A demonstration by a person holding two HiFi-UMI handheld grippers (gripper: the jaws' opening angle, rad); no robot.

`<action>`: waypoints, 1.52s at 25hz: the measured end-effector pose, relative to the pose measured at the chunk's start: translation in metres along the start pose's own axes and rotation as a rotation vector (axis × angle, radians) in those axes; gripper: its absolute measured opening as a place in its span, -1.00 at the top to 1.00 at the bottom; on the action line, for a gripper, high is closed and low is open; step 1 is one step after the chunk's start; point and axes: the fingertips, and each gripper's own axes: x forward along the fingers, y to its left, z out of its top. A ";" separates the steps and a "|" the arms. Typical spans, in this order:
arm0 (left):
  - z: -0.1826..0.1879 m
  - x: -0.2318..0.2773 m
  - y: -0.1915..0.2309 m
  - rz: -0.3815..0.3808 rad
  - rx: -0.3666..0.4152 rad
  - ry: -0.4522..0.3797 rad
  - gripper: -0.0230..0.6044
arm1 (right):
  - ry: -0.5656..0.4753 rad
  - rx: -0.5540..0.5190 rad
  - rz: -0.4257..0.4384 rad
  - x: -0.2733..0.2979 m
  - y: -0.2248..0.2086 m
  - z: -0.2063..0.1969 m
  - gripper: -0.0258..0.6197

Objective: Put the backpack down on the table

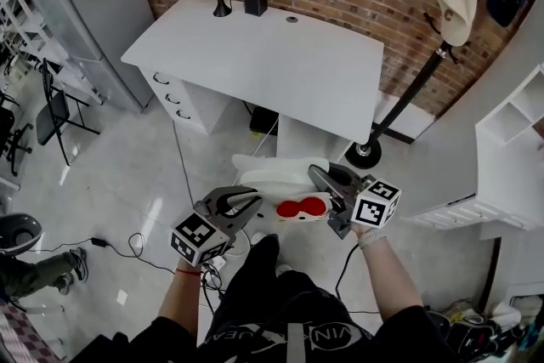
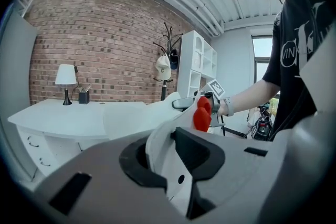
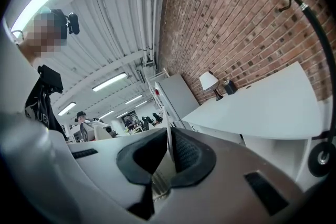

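Both your grippers clamp the white backpack (image 1: 270, 174) | left gripper (image 1: 253, 200): thick fold | right gripper (image 1: 320, 176): thin strap | in front of the desk (image 1: 280, 68)

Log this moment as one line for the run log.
backpack: held above floor, short of table, not set down | left claw: shut on backpack | right claw: shut on backpack
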 end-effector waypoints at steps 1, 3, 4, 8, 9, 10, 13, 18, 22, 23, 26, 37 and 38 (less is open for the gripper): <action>0.004 0.003 0.007 -0.006 0.006 0.001 0.73 | -0.004 0.002 -0.001 0.005 -0.005 0.004 0.87; 0.010 0.008 0.020 -0.021 0.016 0.004 0.73 | -0.010 0.009 -0.001 0.014 -0.014 0.009 0.87; 0.011 0.010 0.028 -0.027 0.020 0.008 0.73 | -0.011 0.010 -0.002 0.019 -0.019 0.012 0.87; 0.019 0.019 0.064 -0.036 0.029 0.015 0.73 | -0.022 0.010 -0.009 0.044 -0.039 0.028 0.87; 0.023 0.022 0.072 -0.038 0.034 0.013 0.73 | -0.026 0.010 -0.011 0.050 -0.044 0.032 0.87; 0.028 0.025 0.080 -0.040 0.037 0.010 0.73 | -0.032 0.010 -0.014 0.055 -0.049 0.036 0.87; 0.034 0.032 0.102 -0.050 0.041 0.007 0.73 | -0.043 0.007 -0.028 0.069 -0.063 0.045 0.87; 0.039 0.047 0.136 -0.076 0.060 0.022 0.73 | -0.064 0.002 -0.058 0.087 -0.086 0.062 0.87; 0.047 0.060 0.155 -0.098 0.076 0.011 0.73 | -0.080 -0.007 -0.084 0.095 -0.103 0.073 0.87; 0.048 0.063 0.159 -0.103 0.077 0.008 0.73 | -0.083 -0.012 -0.090 0.097 -0.107 0.076 0.87; 0.056 0.074 0.171 -0.116 0.078 0.002 0.73 | -0.090 -0.026 -0.106 0.102 -0.120 0.086 0.87; 0.086 0.139 0.224 -0.094 0.094 -0.007 0.73 | -0.110 -0.029 -0.099 0.120 -0.195 0.129 0.87; 0.091 0.145 0.227 -0.096 0.088 -0.009 0.73 | -0.102 -0.025 -0.097 0.122 -0.202 0.133 0.87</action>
